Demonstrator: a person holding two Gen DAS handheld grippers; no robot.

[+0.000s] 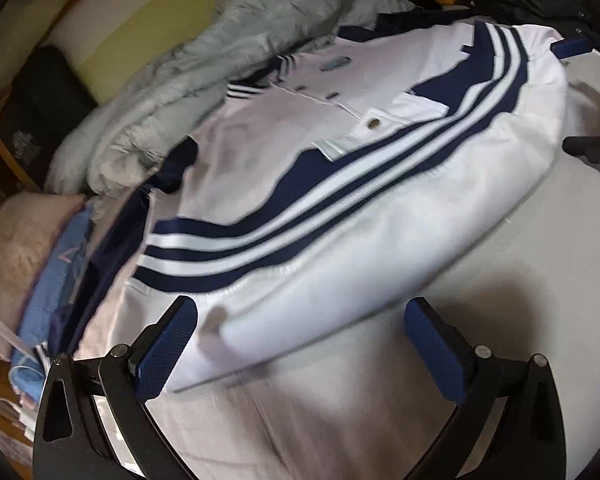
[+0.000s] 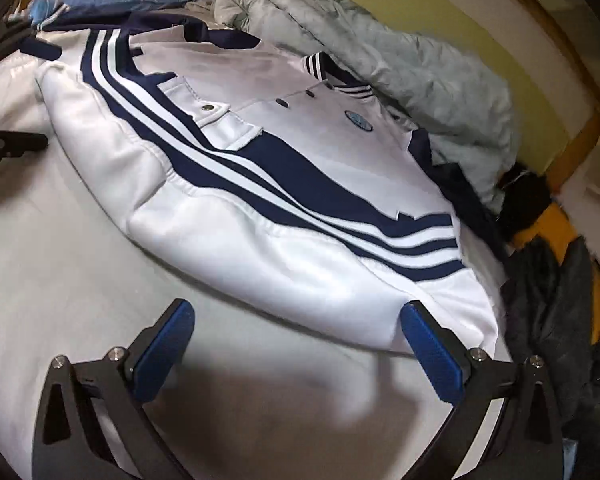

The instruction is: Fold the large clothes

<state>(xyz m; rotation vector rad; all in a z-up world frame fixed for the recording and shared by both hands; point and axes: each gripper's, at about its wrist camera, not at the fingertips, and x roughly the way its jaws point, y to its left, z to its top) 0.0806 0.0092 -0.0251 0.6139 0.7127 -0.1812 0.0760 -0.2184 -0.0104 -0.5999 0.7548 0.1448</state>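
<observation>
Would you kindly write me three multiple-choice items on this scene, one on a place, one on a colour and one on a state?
1. Where does the white jacket lie?
A. on the pale bed sheet
B. on a hanger
C. in a drawer

2. What colour are the bands beside the jacket's white stripes?
A. red
B. navy blue
C. green

3. How does the left tool stand?
A. shut on a sleeve
B. shut on nothing
C. open, holding nothing

Answers:
1 A, the jacket is spread flat on the sheet, with the grey quilt bunched behind it.
2 B, dark blue bands run beside the white ones.
3 C, its blue pads stand wide apart; the right tool is open too.
</observation>
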